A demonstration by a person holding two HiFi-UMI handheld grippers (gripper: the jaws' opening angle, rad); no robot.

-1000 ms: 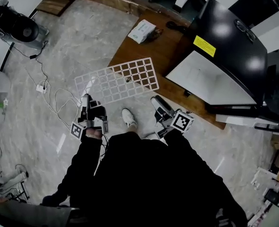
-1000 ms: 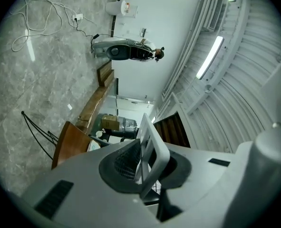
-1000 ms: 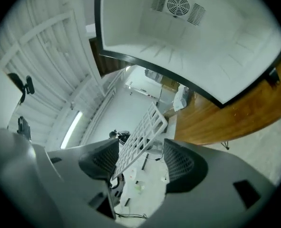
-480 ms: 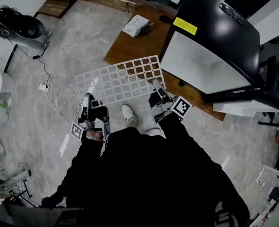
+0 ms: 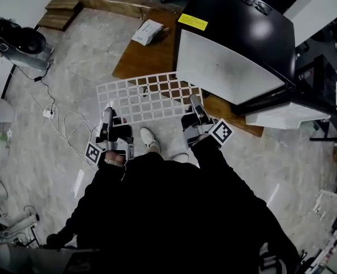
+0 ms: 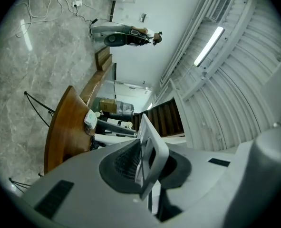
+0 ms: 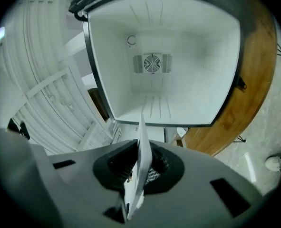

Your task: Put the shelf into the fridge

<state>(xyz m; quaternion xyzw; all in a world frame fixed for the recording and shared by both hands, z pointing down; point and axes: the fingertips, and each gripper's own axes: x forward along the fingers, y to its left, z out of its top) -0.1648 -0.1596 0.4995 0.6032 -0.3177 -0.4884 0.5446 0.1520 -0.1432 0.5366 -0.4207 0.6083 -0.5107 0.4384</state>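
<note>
White wire shelf is shown over the grey floor, its near edge gripped leftward by the left gripper and rightward by the right gripper, whose jaws have just been closing on it. Its far edge reaches the wooden platform, just short of the open mouth of the fridge.

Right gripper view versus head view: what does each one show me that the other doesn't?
Only the right gripper view: a straight look into the fridge, to the fan on its back wall. Only the head view: the whole grid shelf, the left gripper on its near edge, the yellow sticker on the fridge top. Both: the right gripper, whose jaws have just been closing on the shelf's edge, and the wooden platform under the fridge.
</note>
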